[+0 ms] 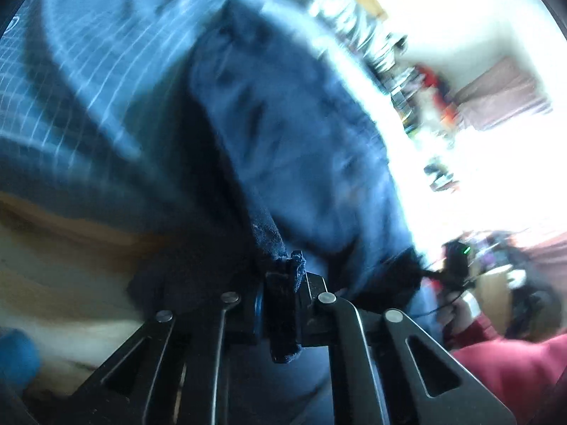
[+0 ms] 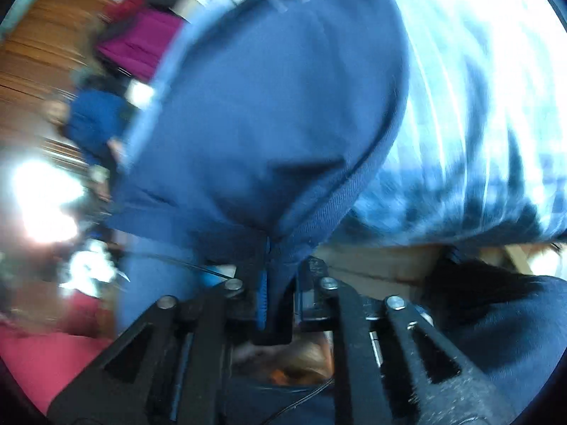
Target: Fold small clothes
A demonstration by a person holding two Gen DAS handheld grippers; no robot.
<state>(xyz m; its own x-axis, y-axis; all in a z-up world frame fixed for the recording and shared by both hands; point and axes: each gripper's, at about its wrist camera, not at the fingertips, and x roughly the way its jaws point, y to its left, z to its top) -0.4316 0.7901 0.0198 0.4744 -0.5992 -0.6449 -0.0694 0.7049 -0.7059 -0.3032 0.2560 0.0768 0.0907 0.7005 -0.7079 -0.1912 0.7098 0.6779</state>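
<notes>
Left wrist: navy garment (image 1: 290, 134) in gripper (image 1: 283, 304)

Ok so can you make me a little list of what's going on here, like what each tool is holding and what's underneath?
left tool: shut on an edge of the dark blue garment
right tool: shut on a hem of the same dark blue garment
garment state: lifted, hanging between both tools
underneath: blue mat with white grid lines
surface: wooden table
picture quality: blurry, so the kind of garment cannot be told
</notes>
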